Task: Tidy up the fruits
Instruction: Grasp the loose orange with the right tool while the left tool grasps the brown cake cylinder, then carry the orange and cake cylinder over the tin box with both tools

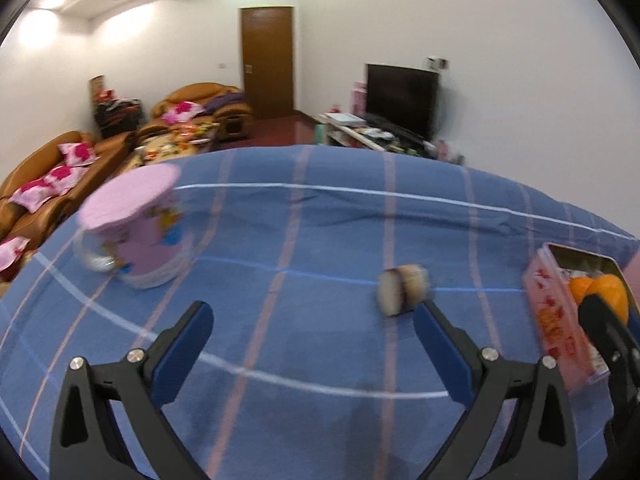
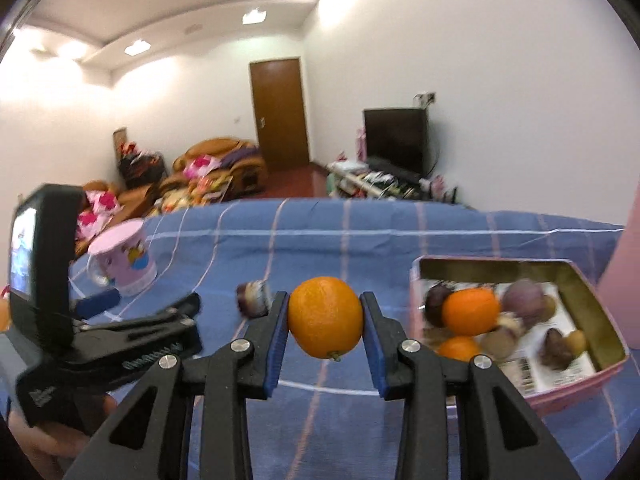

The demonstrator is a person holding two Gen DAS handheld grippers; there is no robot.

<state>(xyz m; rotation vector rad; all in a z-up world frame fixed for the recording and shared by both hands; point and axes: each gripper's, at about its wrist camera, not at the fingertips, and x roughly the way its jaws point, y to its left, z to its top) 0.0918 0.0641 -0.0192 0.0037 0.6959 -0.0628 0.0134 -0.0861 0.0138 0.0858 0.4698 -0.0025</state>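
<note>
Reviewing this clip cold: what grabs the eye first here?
An orange clamped in the right gripper, raised above the blue checked cloth. Right of it, a pink tin holding more fruit. The left gripper is open and empty, near a purple-white fruit piece.

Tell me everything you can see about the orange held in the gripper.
The orange is round, bright and smooth-skinned with fine dimples, and looks whole. A small greenish stem nub sits at its lower side. It is pinched at left and right by the blue pads of the right gripper, lifted clear of the blue checked cloth. It hangs left of the pink tin box, touching nothing but the pads.
</note>
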